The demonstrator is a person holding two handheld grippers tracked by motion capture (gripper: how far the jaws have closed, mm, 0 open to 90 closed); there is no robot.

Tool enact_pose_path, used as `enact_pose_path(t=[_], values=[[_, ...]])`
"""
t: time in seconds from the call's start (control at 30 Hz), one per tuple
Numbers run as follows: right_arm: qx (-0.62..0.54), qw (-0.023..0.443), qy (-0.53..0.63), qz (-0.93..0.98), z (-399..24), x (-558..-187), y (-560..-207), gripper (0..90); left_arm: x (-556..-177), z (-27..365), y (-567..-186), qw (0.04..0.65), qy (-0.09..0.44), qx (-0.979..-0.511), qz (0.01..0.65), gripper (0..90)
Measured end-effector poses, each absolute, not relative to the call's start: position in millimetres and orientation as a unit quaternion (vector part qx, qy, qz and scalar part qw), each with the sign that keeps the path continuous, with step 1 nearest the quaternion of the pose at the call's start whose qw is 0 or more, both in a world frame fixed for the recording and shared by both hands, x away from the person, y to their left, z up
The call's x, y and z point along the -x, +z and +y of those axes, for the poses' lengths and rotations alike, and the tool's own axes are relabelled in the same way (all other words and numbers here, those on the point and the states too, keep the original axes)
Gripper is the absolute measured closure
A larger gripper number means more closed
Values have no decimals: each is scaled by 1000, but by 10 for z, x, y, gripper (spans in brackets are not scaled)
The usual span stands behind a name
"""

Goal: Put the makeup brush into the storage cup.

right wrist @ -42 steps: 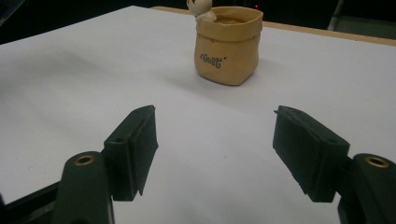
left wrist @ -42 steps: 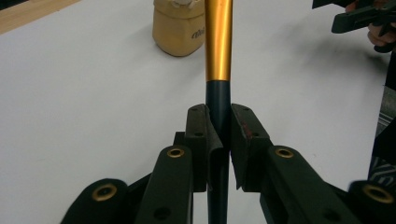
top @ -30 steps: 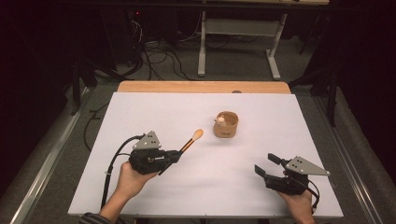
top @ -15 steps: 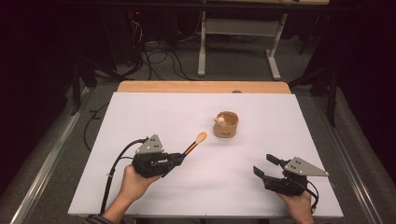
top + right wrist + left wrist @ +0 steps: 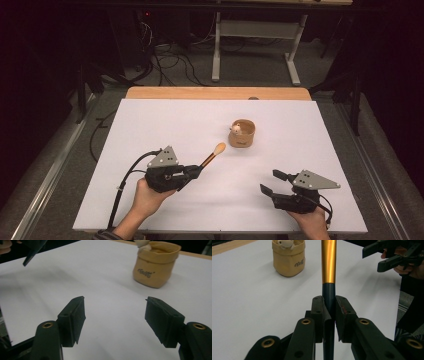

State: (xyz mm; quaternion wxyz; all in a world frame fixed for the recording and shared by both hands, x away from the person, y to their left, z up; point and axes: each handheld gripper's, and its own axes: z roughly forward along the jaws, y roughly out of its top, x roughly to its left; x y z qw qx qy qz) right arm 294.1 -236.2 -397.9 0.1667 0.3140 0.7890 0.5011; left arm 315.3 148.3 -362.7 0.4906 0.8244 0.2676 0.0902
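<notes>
Brush (image 5: 214, 153) edged toward pouch (image 5: 242, 133) | your left hand-held gripper (image 5: 192, 171) pinched its handle, right hand-held gripper (image 5: 272, 182) spread | next: probably insert it.

- The left gripper (image 5: 192, 171), clamped on the dark handle of the brush (image 5: 214, 153), now sits a little nearer the tan pouch (image 5: 242, 133) than a second ago.
- The brush's pale tip now lies closer to the pouch, though it remains apart from it.
- The right gripper (image 5: 272, 183), jaws spread, has edged slightly toward the table's near edge, farther from the pouch.
</notes>
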Motion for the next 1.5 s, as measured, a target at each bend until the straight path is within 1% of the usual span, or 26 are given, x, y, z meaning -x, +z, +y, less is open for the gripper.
enact_pose_path(t=[0.23, 0.7, 0.9, 1.17, 1.5], values=[[-298, 143, 504, 798, -2207, -2957, -3969, 381, -3149, 1434, -3647, 493, 86, -825, 263, 784], [-277, 102, 527, 797, -1915, -3030, -3907, 408, -3147, 1357, -3675, 502, 77, -822, 258, 784], [-266, 95, 529, 801, -1787, -3070, -3892, 413, -3140, 1322, -3675, 501, 77, -824, 253, 784], [-261, 95, 532, 800, -1727, -3100, -3867, 414, -3131, 1272, -3673, 500, 79, -827, 246, 784], [-257, 97, 543, 794, -1710, -3113, -3805, 454, -3128, 1220, -3693, 499, 76, -828, 243, 784]])
